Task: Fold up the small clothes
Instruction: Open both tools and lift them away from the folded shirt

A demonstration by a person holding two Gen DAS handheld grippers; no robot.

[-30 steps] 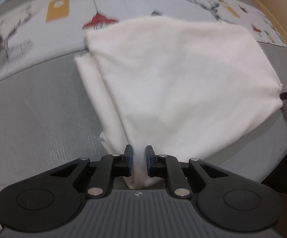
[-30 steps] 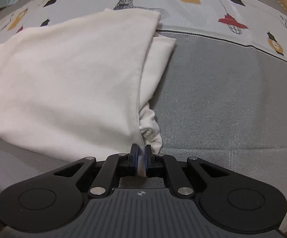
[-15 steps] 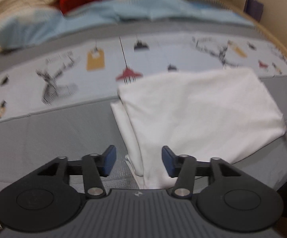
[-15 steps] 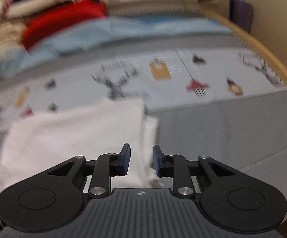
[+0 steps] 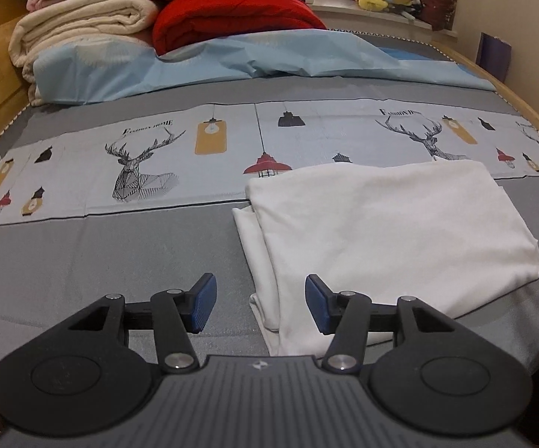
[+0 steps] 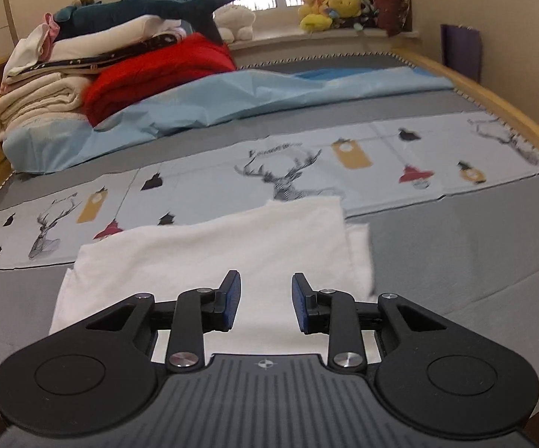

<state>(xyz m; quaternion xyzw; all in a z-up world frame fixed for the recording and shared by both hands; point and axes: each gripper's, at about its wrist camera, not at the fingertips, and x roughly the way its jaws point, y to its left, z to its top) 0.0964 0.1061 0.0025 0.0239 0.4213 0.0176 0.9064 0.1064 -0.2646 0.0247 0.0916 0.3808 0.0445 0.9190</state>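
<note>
The white garment [image 5: 388, 224] lay folded over on the grey bedsheet [image 5: 101, 257], just ahead of both grippers; left gripper [image 5: 258, 304] stood apart and empty, right gripper [image 6: 265, 302] was opening with nothing pinched — one fold looked done, maybe another left

A plain white garment [image 5: 392, 224] lies on a grey bed [image 5: 82, 261] whose pale blue band [image 5: 306, 134] shows deer and lanterns; a red blanket [image 5: 232, 15] behind.

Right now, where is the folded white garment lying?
The white garment lies flat on the grey bedspread, right of centre in the left wrist view, its far edge overlapping the deer-print band.
</note>
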